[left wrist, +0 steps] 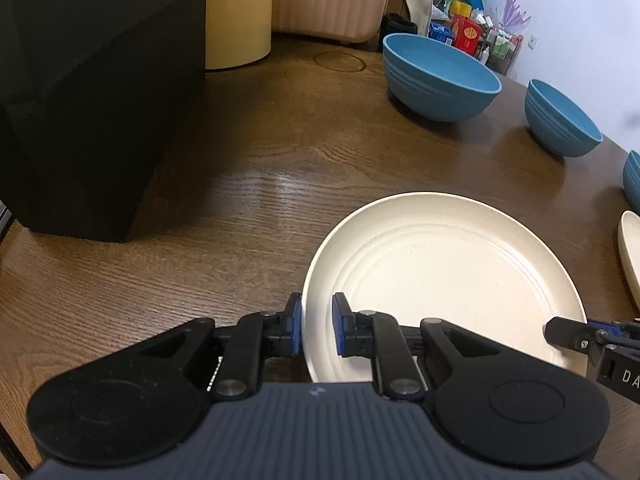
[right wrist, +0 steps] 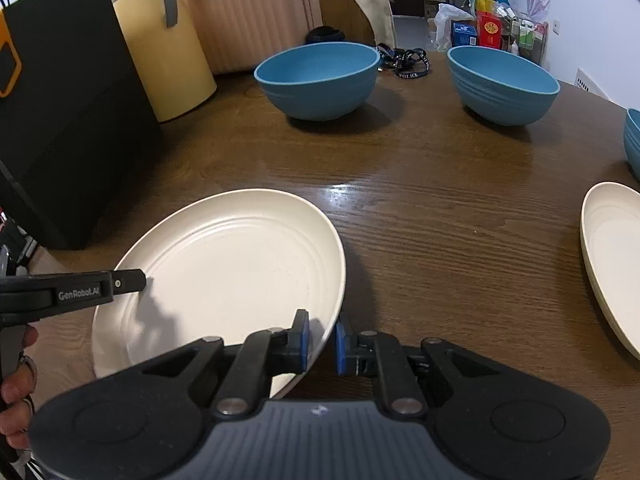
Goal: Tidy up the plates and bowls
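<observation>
A cream plate [left wrist: 460, 280] lies low over the brown table, held at two opposite rims. My left gripper [left wrist: 318, 308] is shut on its left rim, one blue pad outside and one inside. My right gripper [right wrist: 322, 326] is shut on the right rim of the same plate [right wrist: 232, 272]. Each gripper shows in the other's view: the right one [left wrist: 564, 332] at the plate's far edge, the left one [right wrist: 136, 280] over the plate's left side. Three blue bowls [right wrist: 320, 80] [right wrist: 500, 84] [right wrist: 634, 140] stand upright and apart along the back. A second cream plate [right wrist: 616, 264] lies at the right.
A tall black box [left wrist: 80, 100] stands at the left, close to the held plate. Behind it are a yellow container [right wrist: 160, 52] and a pink ribbed case [right wrist: 256, 16]. A black lanyard [right wrist: 404, 62] lies between the two far bowls. A hand [right wrist: 16, 392] shows at lower left.
</observation>
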